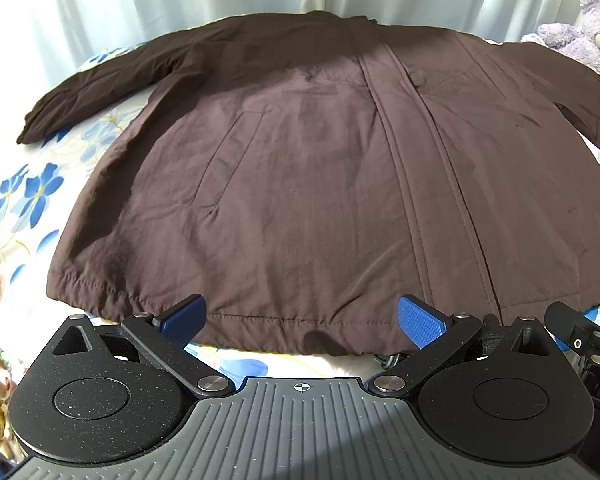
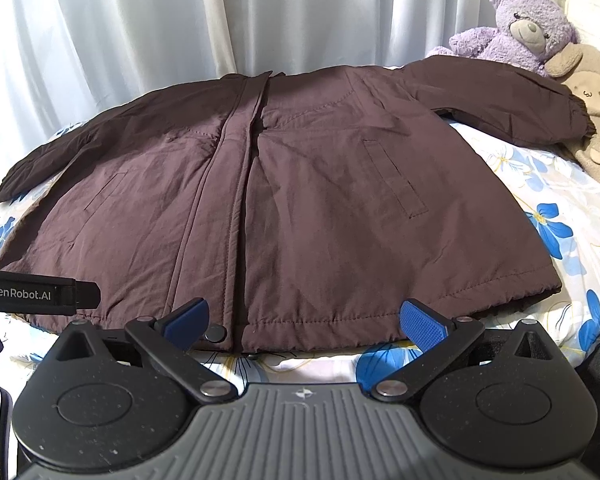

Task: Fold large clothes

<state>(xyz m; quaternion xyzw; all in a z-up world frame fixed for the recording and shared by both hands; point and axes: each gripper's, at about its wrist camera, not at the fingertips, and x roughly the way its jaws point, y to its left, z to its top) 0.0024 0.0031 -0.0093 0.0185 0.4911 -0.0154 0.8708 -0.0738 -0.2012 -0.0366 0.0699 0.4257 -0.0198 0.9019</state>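
Left wrist view: your left hand-held gripper (image 1: 302, 318) is spread wide, nothing between the blue ribbed pads (image 1: 420, 320), hovering at the near hem of the brown jacket (image 1: 300, 180). Right hand-held gripper (image 2: 304, 320) likewise wide apart and empty, over the hem by the metal snap (image 2: 215, 335) at the foot of the front placket (image 2: 228, 200).

The jacket lies front up, spread flat on the bed (image 1: 28, 200), hem toward you, collar at the far side. A strip of floral sheet shows in front of the hem; more bare sheet on both sides of the body, below each sleeve.

Left sleeve (image 1: 92, 92) angles out and toward you, cuff on the sheet. Right sleeve (image 2: 520, 108) runs out sideways, its gathered cuff touching a beige plush toy (image 2: 596, 104). A purple teddy bear (image 2: 528, 28) sits behind that sleeve, beside the beige one. White curtain (image 2: 160, 32) hangs close behind the collar edge.

Fabric is matte, lightly creased woven shell, hem elasticated and puckered, slanted welt pockets on each side.
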